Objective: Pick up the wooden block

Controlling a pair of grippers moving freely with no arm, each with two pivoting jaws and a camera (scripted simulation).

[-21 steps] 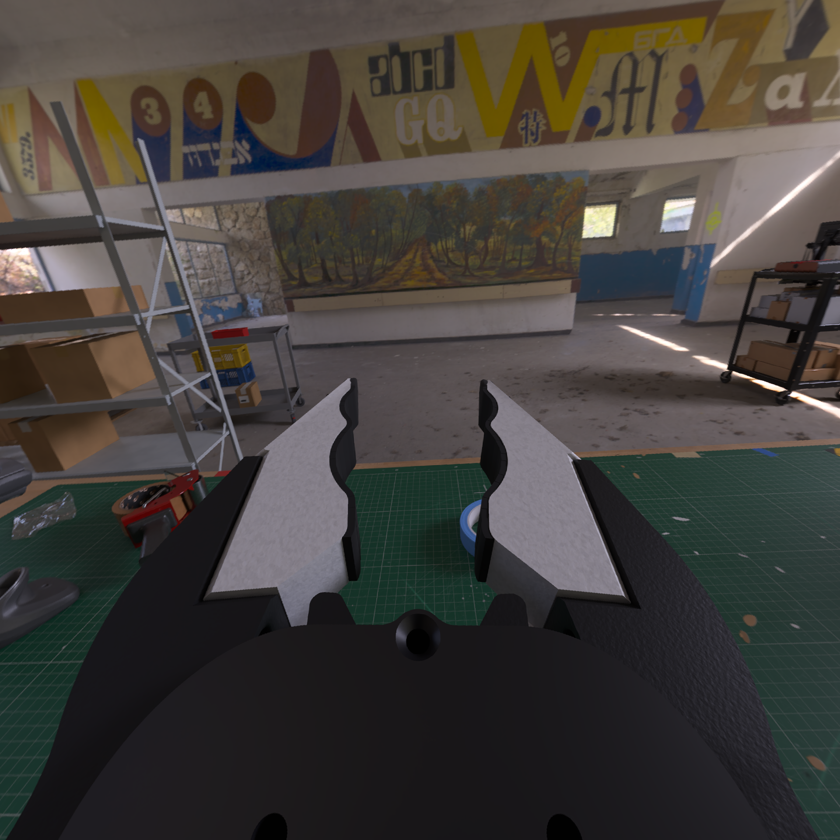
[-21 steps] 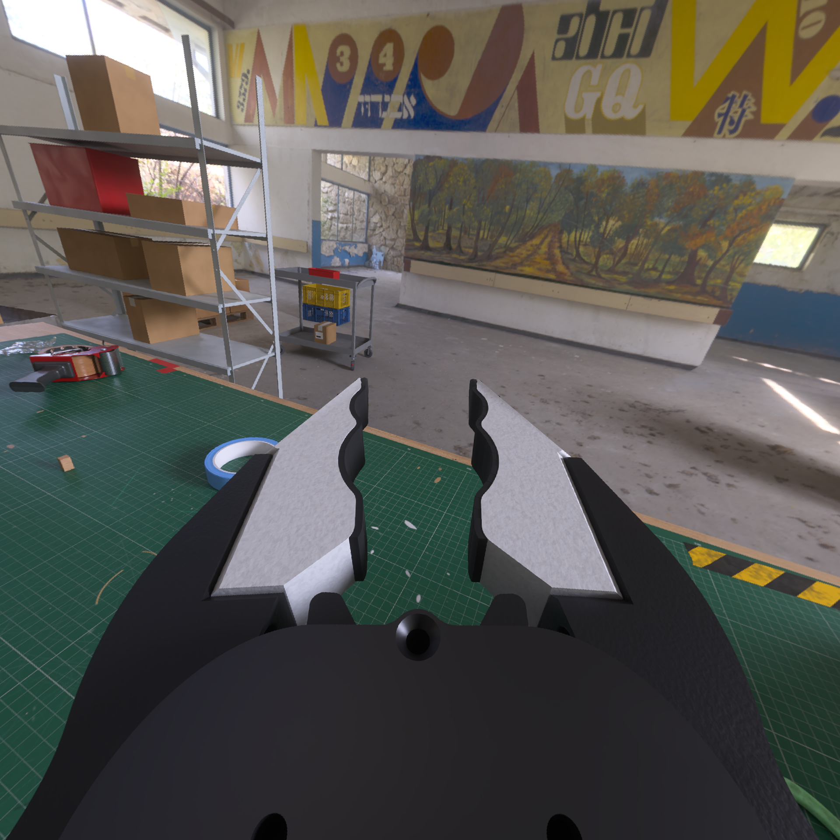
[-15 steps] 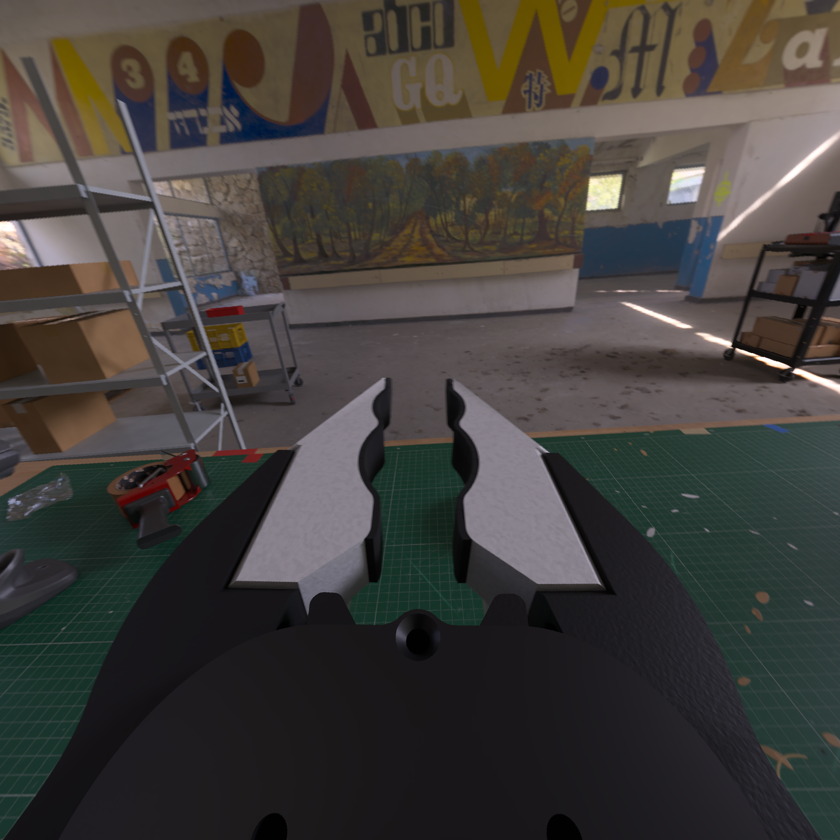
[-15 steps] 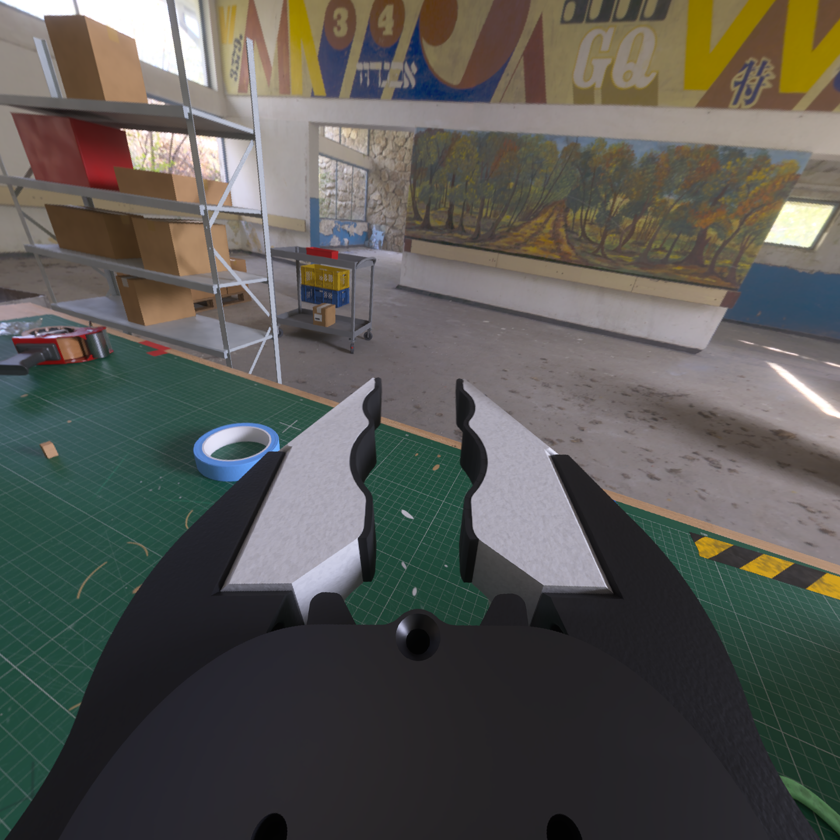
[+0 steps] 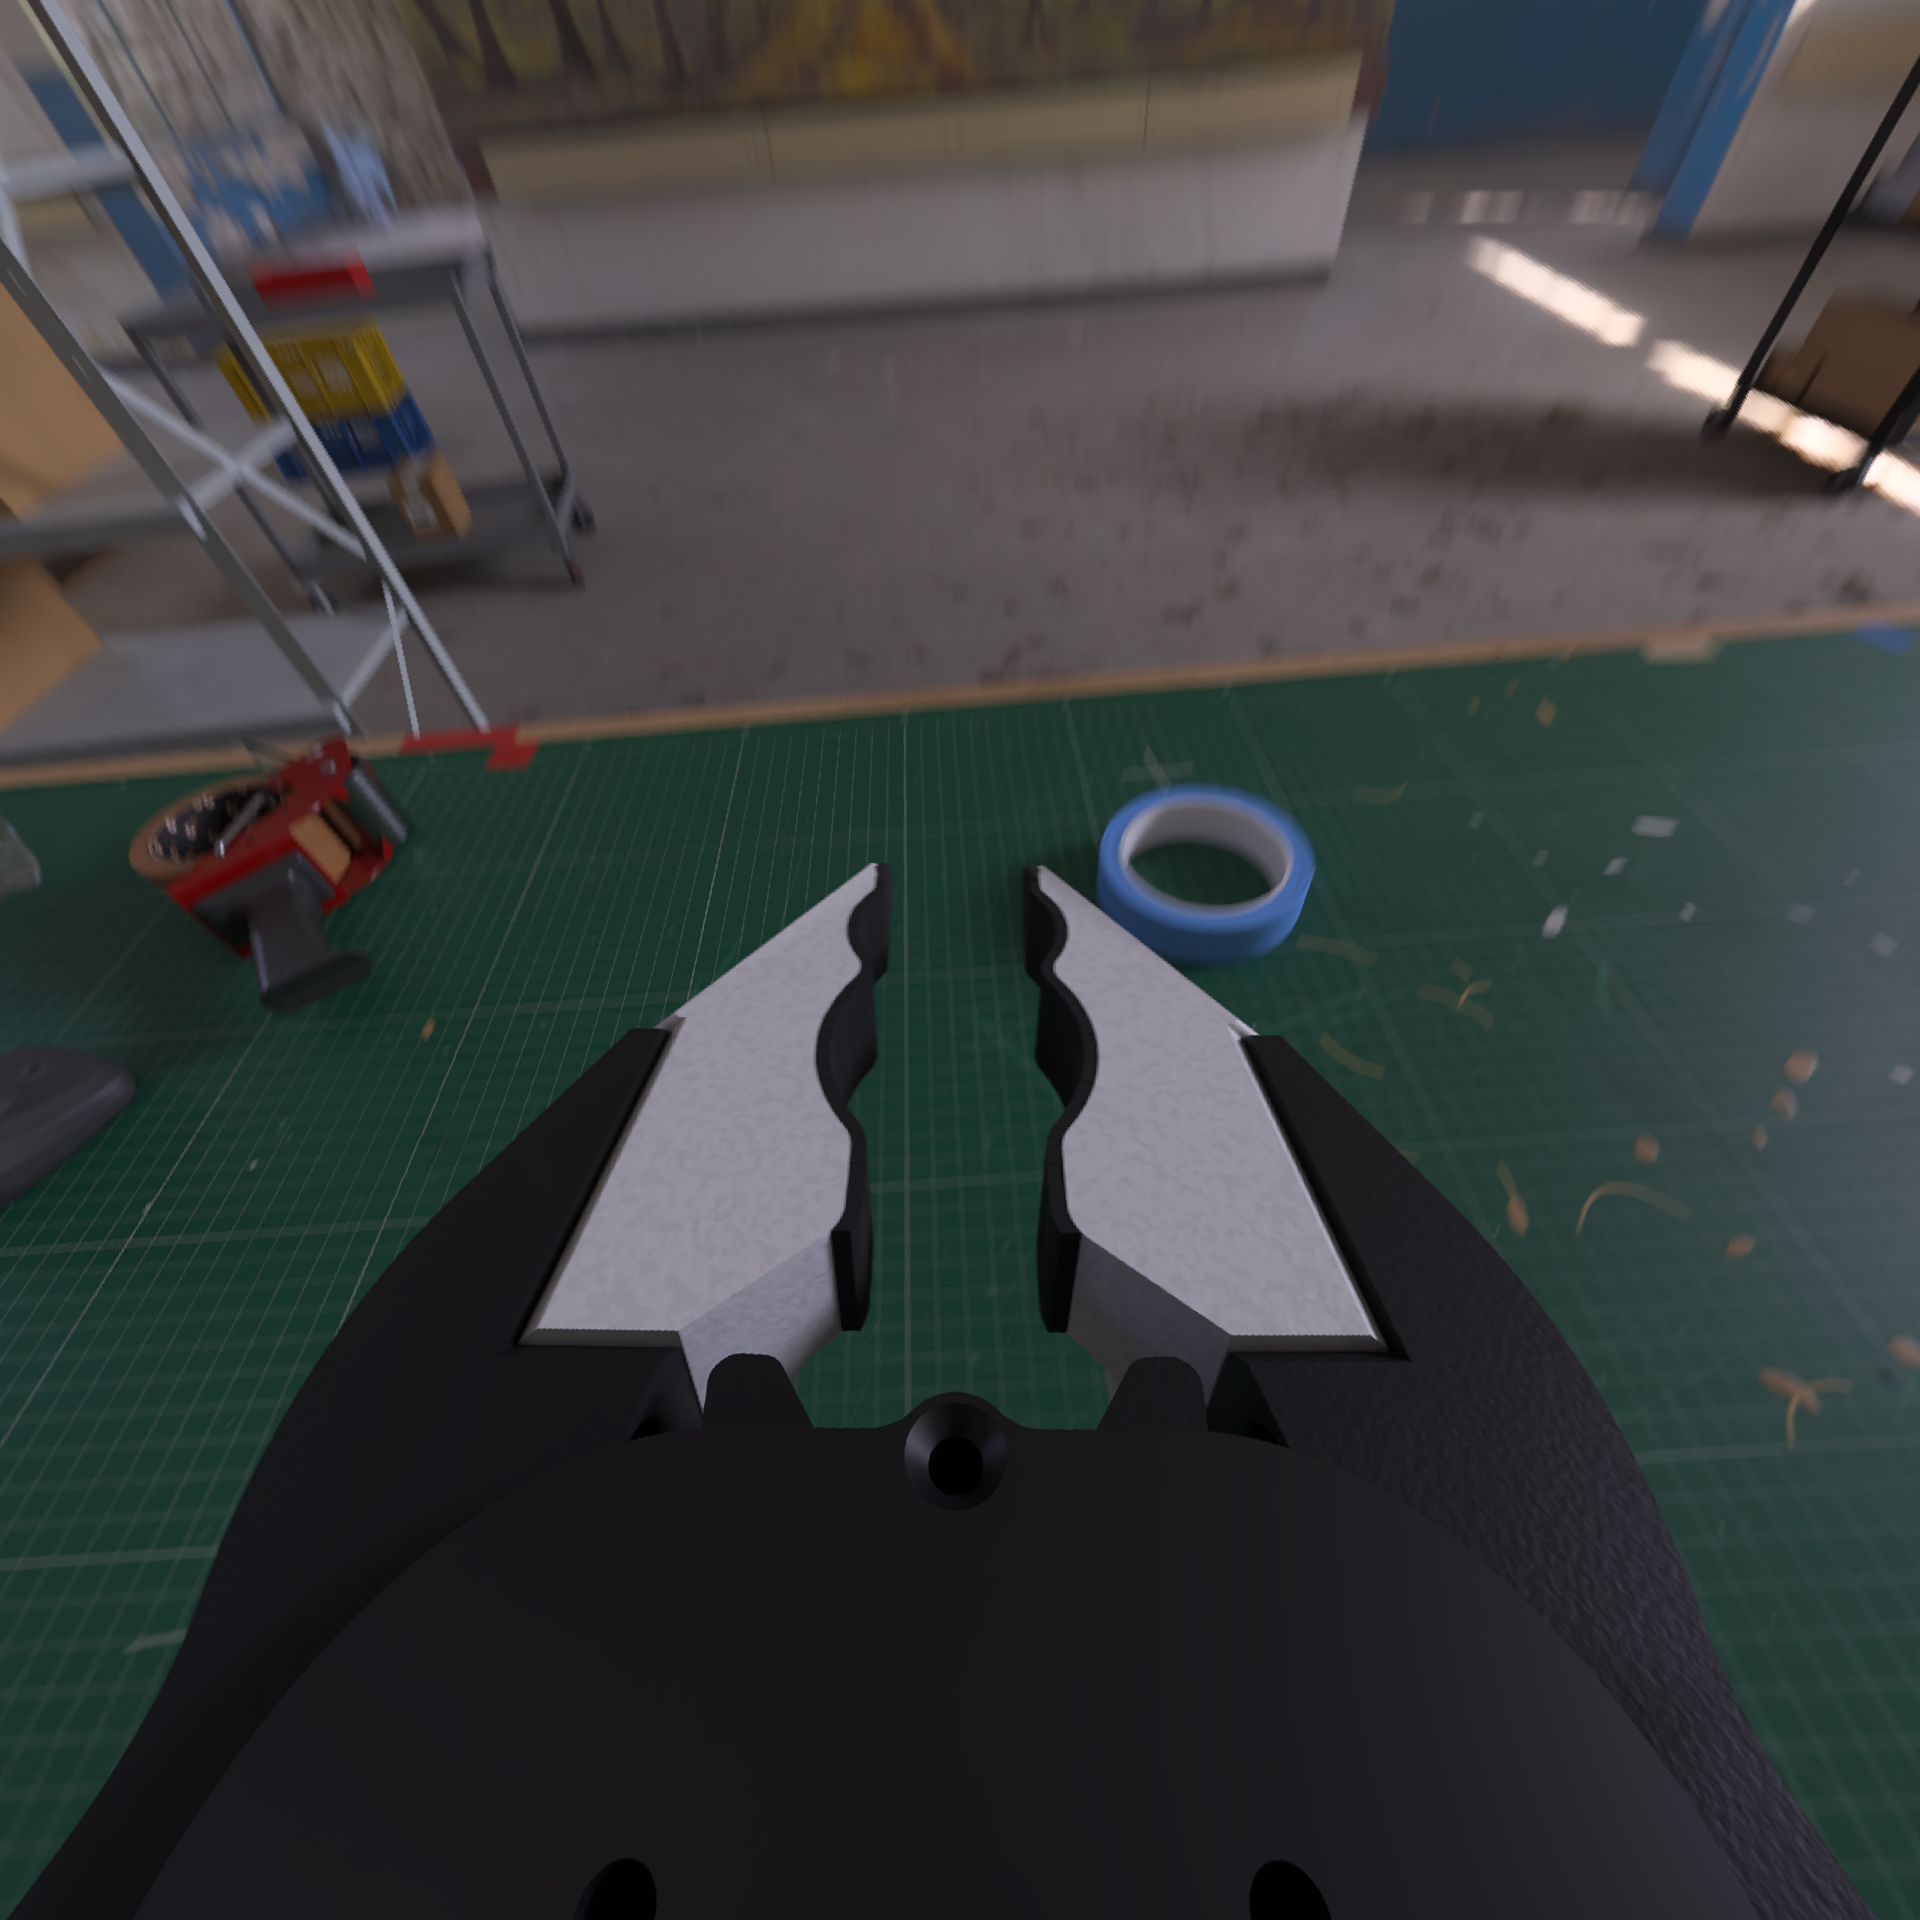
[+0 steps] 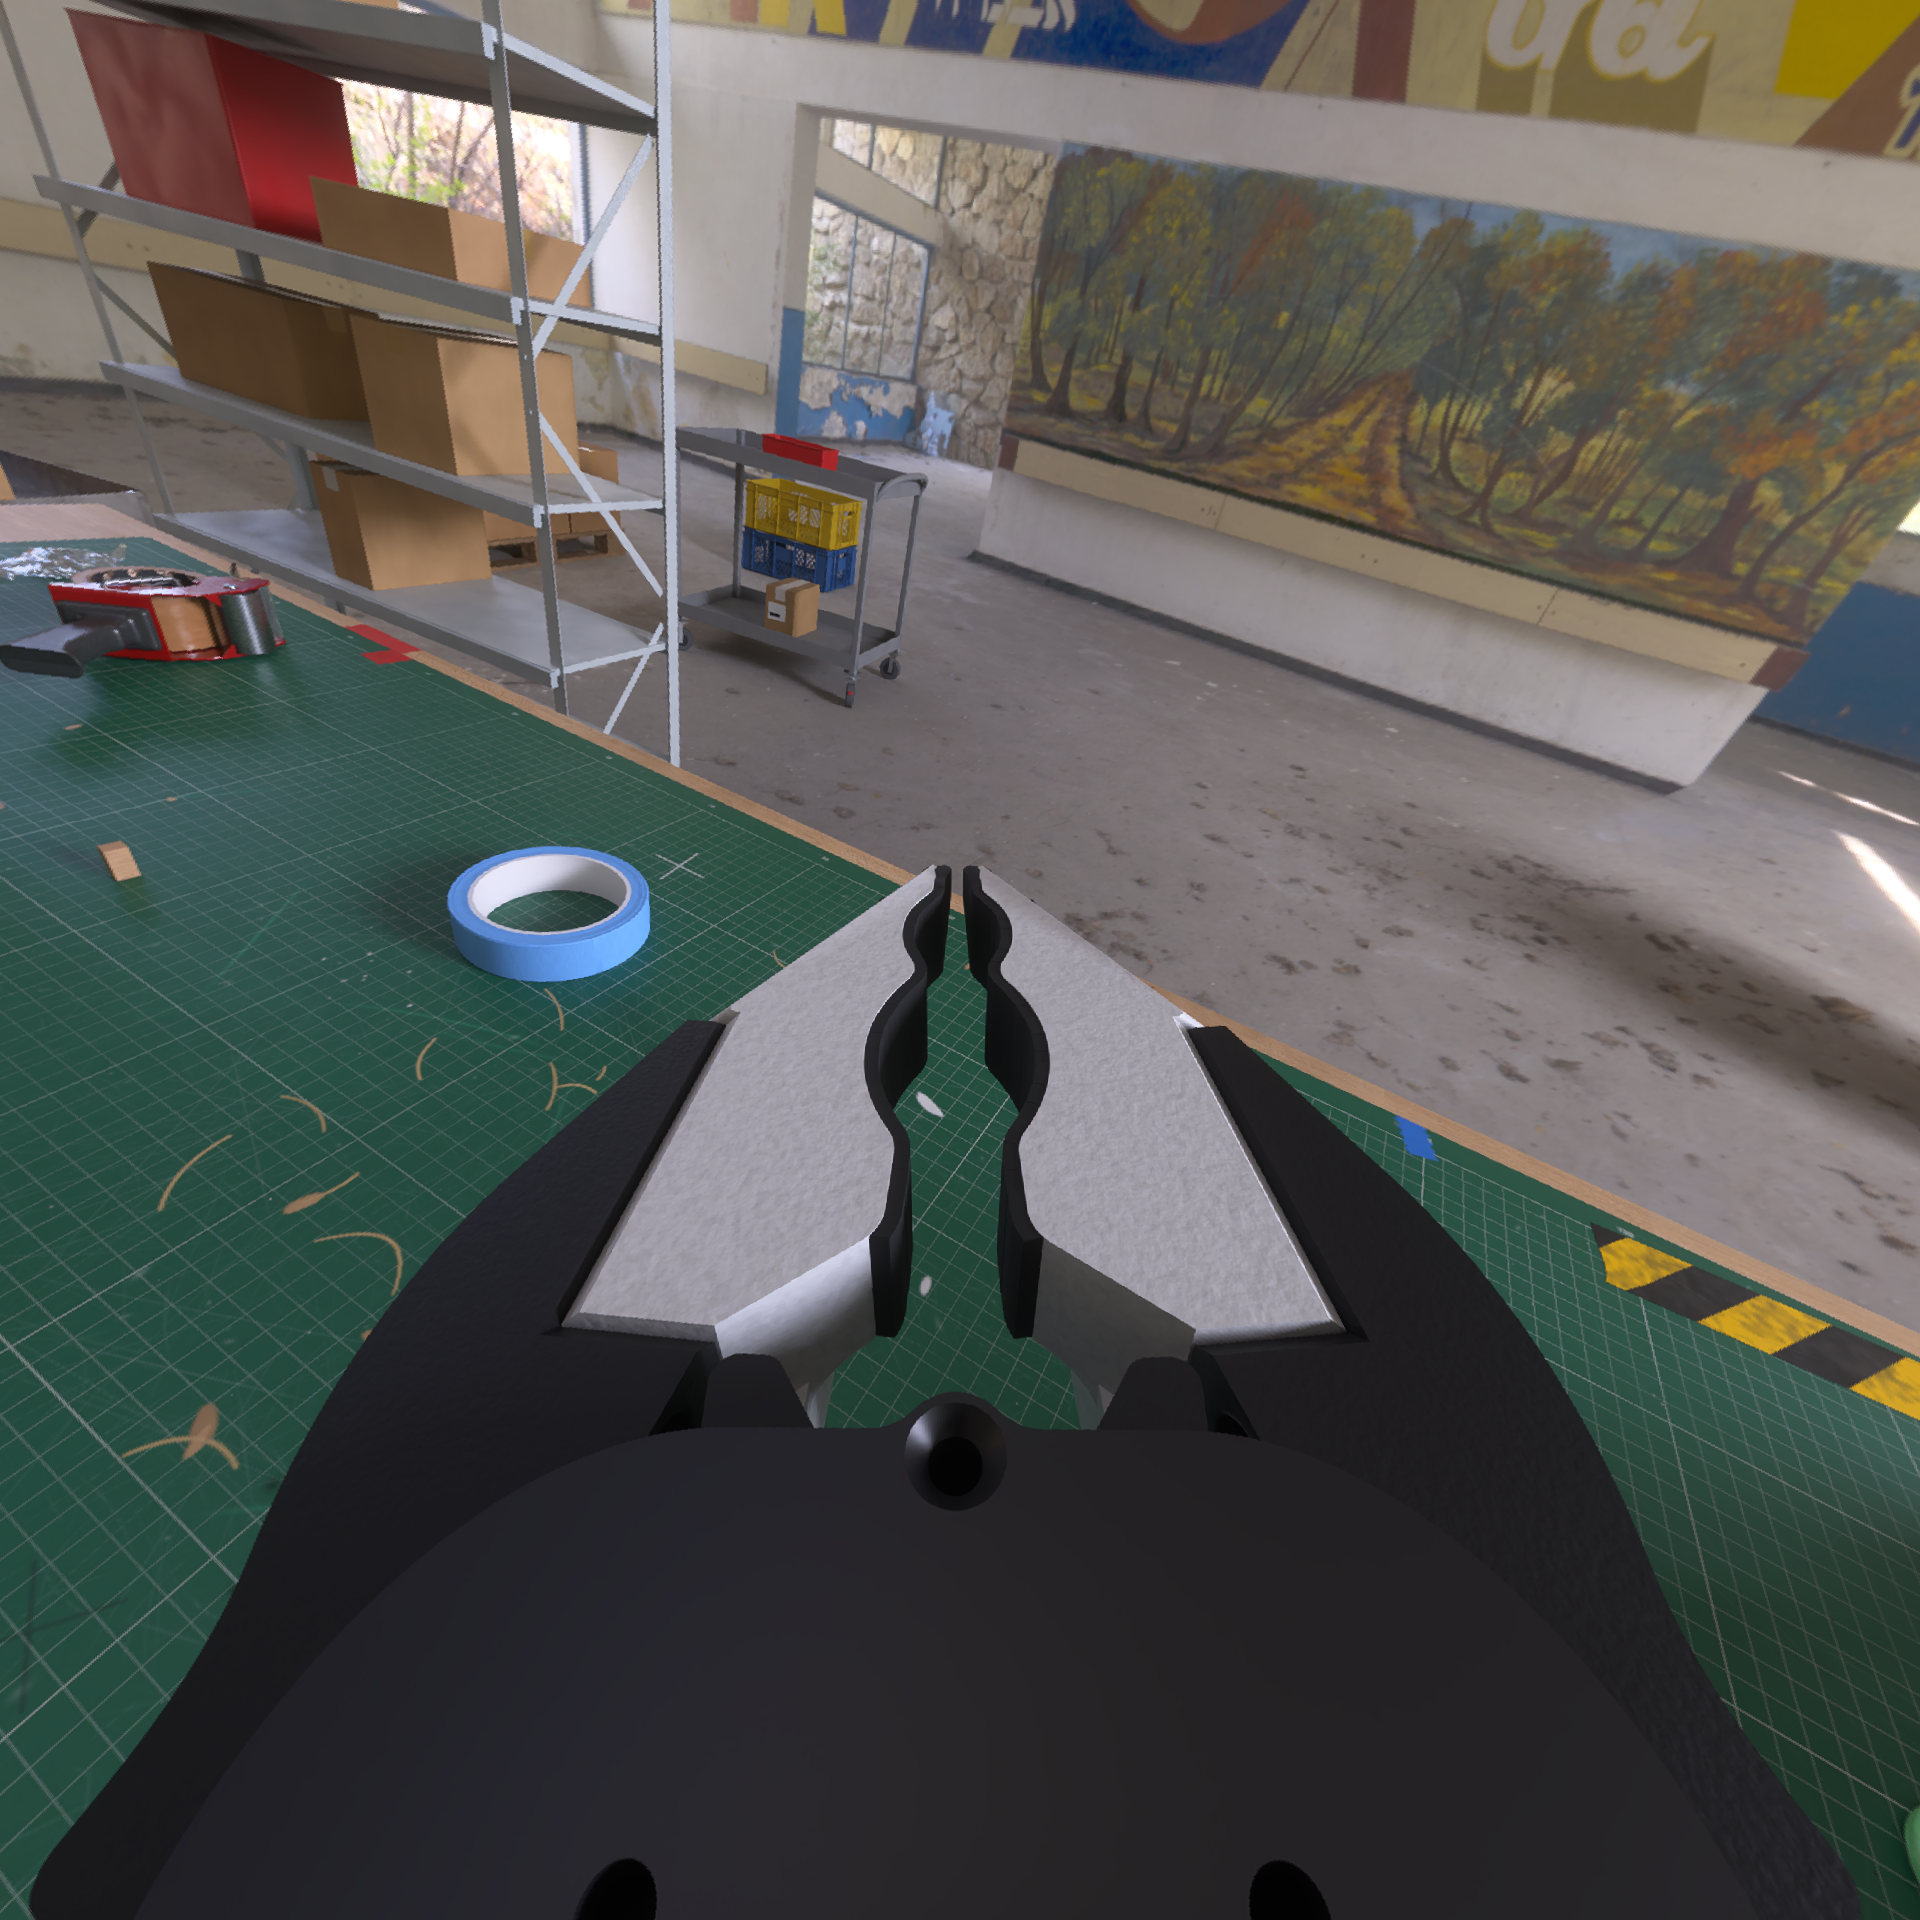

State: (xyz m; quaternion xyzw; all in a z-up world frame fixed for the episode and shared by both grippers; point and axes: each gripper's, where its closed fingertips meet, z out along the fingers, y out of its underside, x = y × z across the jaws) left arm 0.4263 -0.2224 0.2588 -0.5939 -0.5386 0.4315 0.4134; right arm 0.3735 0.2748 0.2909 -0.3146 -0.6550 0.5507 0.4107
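Observation:
The wooden block [image 6: 120,860] is a small tan piece lying on the green cutting mat [image 6: 260,1039], far to the left in the right wrist view. I do not see it in the left wrist view. My right gripper [image 6: 954,878] is shut on nothing, its tips almost touching, and hovers over the mat's far edge, well to the right of the block. My left gripper [image 5: 956,883] is partly open and empty, tilted down over the mat [image 5: 623,935].
A blue tape roll [image 5: 1205,930] lies just right of the left fingertips; it also shows in the right wrist view [image 6: 551,940], between block and right gripper. A red tape dispenser [image 5: 270,862] [image 6: 156,623] sits far left. A grey object [image 5: 52,1101] lies at the left edge.
The right gripper's jaws have closed from wide apart to nearly touching. The left jaws narrowed, and that gripper has pitched down towards the mat, bringing the blue tape roll into full view.

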